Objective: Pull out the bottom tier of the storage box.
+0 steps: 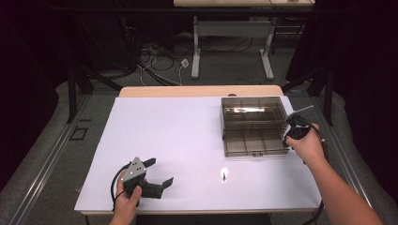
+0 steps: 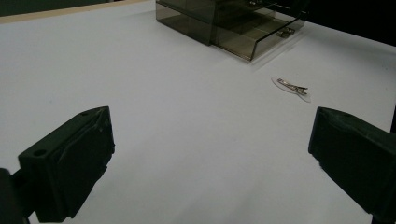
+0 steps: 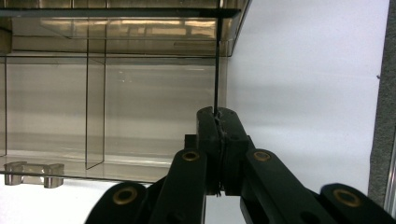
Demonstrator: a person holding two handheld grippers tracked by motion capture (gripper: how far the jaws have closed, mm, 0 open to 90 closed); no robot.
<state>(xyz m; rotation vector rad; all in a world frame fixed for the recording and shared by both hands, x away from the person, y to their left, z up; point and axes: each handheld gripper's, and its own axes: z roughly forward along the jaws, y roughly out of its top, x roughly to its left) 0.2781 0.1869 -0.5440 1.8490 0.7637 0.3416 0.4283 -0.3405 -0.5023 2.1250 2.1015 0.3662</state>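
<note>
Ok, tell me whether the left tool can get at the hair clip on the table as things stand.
Probably yes. The left tool is open and holds nothing, and only bare white table lies between it and the hair clip. The box and right tool sit farther off.

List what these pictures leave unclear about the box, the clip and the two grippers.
- Box contents: smoky walls and glare in the high view blur the compartments.
- Clip: too small in the left gripper view to tell its type.
- Right gripper: shut on the box's thin edge; which panel, cannot tell.
- Left gripper: open.
</note>
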